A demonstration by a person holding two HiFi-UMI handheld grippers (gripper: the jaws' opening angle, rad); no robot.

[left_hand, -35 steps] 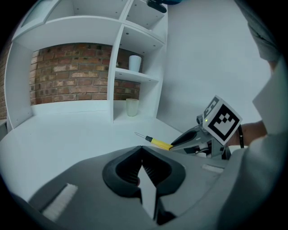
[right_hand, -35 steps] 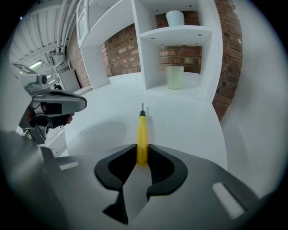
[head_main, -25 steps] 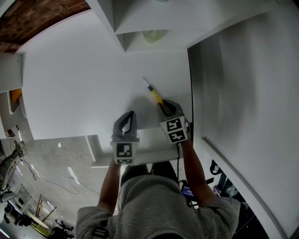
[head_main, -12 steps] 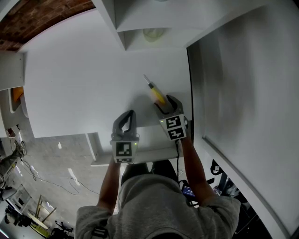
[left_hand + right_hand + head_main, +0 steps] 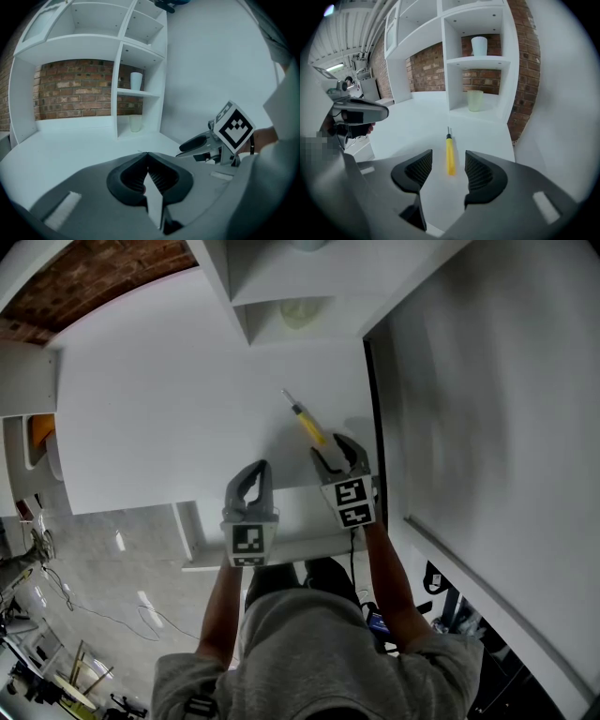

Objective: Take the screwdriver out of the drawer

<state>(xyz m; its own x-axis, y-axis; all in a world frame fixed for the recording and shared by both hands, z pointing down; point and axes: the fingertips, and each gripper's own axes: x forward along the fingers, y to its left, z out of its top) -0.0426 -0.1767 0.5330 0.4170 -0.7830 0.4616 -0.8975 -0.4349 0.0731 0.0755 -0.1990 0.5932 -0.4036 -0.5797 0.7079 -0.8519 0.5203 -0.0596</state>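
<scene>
A screwdriver (image 5: 307, 425) with a yellow handle lies flat on the white table top (image 5: 169, 399), its metal tip pointing toward the shelves. My right gripper (image 5: 336, 448) hovers just behind the handle end. In the right gripper view the screwdriver (image 5: 450, 157) shows through the gap of the right gripper (image 5: 448, 160), lying on the table beyond it, and the pads do not touch it. The jaws are closing slightly from a wide gap. My left gripper (image 5: 255, 470) is to its left, over the table's near edge. It (image 5: 148, 159) is shut with nothing in it.
A white shelf unit (image 5: 440, 42) stands at the table's far end with a white cup (image 5: 479, 46) above a pale green cup (image 5: 475, 100). A white wall (image 5: 487, 381) runs along the right. A white pulled-out drawer (image 5: 291, 517) sits under both grippers.
The right gripper let go of the screwdriver's handle, opened wide and drew back upward. The screwdriver stays on the table. The left gripper rose a little, still shut.
</scene>
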